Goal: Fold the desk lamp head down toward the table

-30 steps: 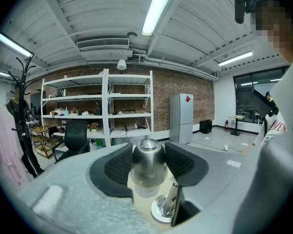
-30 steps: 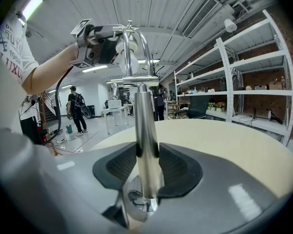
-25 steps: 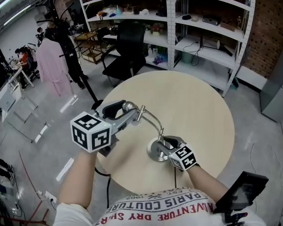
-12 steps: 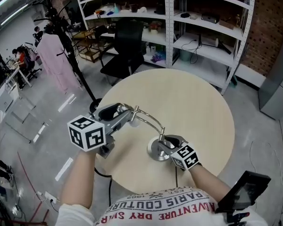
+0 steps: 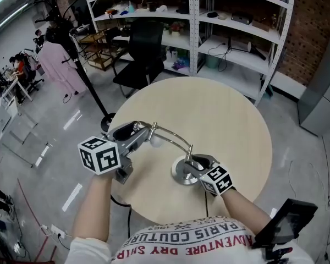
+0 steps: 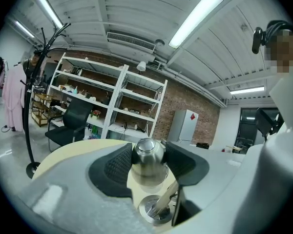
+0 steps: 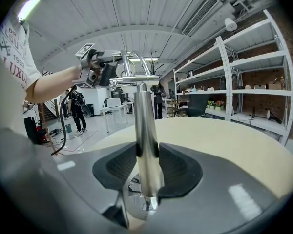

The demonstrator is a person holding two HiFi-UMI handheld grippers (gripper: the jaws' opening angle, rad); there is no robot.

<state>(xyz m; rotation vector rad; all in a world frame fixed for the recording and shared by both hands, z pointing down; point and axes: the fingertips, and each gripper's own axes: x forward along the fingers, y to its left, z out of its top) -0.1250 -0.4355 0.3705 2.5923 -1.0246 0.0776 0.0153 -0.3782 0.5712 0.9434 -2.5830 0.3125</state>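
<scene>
A chrome desk lamp stands on the round beige table (image 5: 231, 125). Its round base (image 5: 182, 175) sits near the table's front edge. My right gripper (image 5: 197, 166) is shut on the lamp's upright post (image 7: 145, 145), just above the base. From the post a curved arm (image 5: 173, 135) arcs left to the lamp head (image 6: 147, 160). My left gripper (image 5: 143, 135) is shut on that head, the pads (image 6: 118, 164) pressing its sides. In the left gripper view the base (image 6: 154, 211) shows below the head.
A black office chair (image 5: 138, 51) stands behind the table. White metal shelves (image 5: 209, 15) with small items line the brick wall. A coat stand (image 5: 71, 43) with a pink garment is at the left. A black cable (image 5: 118, 202) hangs off the table's front edge.
My left gripper has come down and rolled with the lamp head in it, so the lamp arm curves lower. The right gripper has stayed on the post.
</scene>
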